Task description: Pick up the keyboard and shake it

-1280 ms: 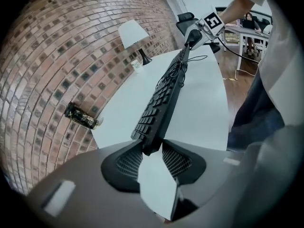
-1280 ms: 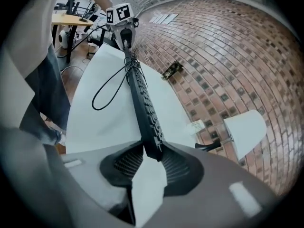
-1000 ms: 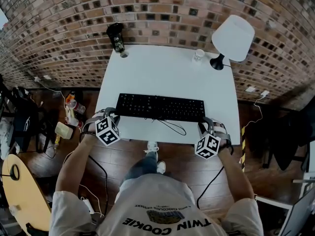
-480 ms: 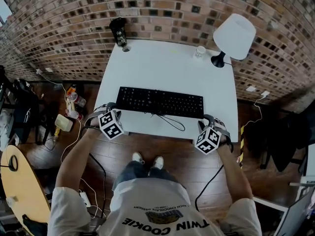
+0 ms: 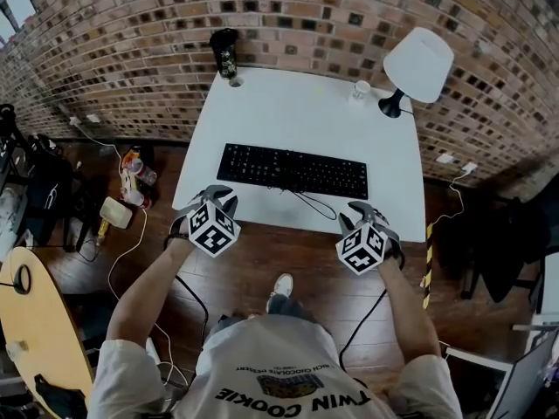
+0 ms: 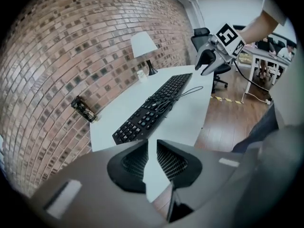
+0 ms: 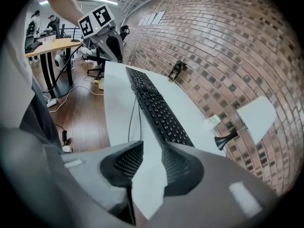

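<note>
1. Keyboard (image 5: 293, 171): a black full-size one lying flat across the middle of the white worktop (image 5: 297, 112), long side facing the person. Its cable (image 5: 314, 203) loops loosely off the near edge.
2. The left hand-held gripper (image 5: 217, 199) sits off the keyboard's left end, at the worktop's near edge. Its jaws are closing to a narrow gap, and only bare worktop shows between them.
3. The right hand-held gripper (image 5: 362, 214) mirrors it off the right end. Its jaws stand about half apart and hold nothing.
4. One gripper per end probably sets up a two-sided lift, which suits a long, stiff board.
5. Neither gripper touches the keyboard, so the pick-up has not begun.
6. A lamp (image 5: 417, 64), a small cup (image 5: 362, 89) and a dark can (image 5: 226, 55) stand along the brick wall, well apart from the keyboard, leaving room to shake it.
</note>
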